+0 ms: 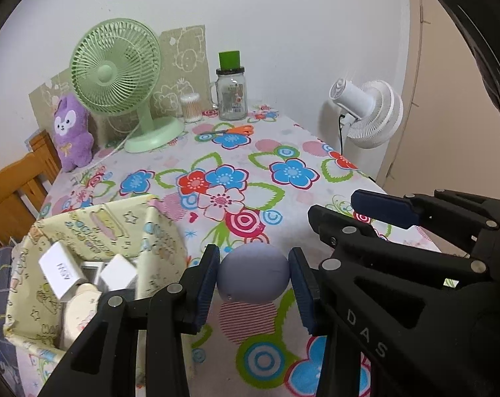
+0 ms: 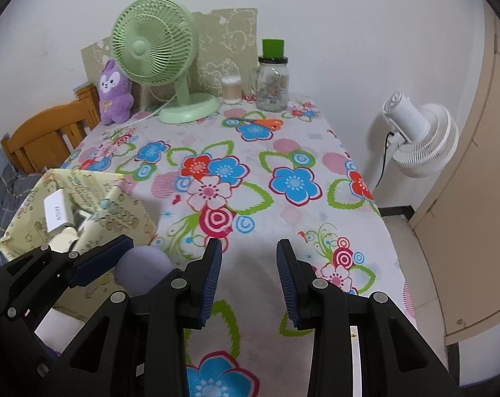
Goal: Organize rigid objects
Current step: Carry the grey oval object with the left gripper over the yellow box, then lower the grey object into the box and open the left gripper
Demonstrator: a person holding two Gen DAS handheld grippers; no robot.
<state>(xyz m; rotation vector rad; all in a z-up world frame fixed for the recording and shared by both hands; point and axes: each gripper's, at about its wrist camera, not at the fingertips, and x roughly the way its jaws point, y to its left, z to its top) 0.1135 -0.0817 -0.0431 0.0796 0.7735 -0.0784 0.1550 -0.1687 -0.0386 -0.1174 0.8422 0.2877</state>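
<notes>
Holding a lavender ball (image 1: 252, 273) is the left gripper (image 1: 254, 283), both blue pads pressed against its sides, up above the flowered tablecloth (image 1: 283, 152) near the front edge of the table. From the right wrist view you can see the same ball (image 2: 142, 266) peeking out between those left fingers, down at the near left.

Right gripper (image 2: 249, 279) has nothing in it. Its jaws stand a little apart with just tablecloth showing through the gap, so it's empty and slightly open.

Just left of the ball sits a yellow fabric bin (image 1: 94, 228) with a cartoon print, at the near left corner of the table. Inside there's a white box (image 1: 59, 273) with some lettering, another white block (image 1: 119, 276) beside it, and a cream-coloured round thing (image 1: 79, 314) I can't really identify.

Far end of the table: green desk fan (image 1: 117, 76), purple plush (image 1: 71, 132) to its left, a tub of cotton swabs (image 1: 191, 107), a glass jar (image 1: 231, 94) with a green cap on top, and orange-handled scissors (image 1: 236, 129) lying flat in front of the jar. A white fan (image 1: 369, 112) stands off the right side of the table, and a wooden chair (image 1: 15, 182) sits at the far left.
</notes>
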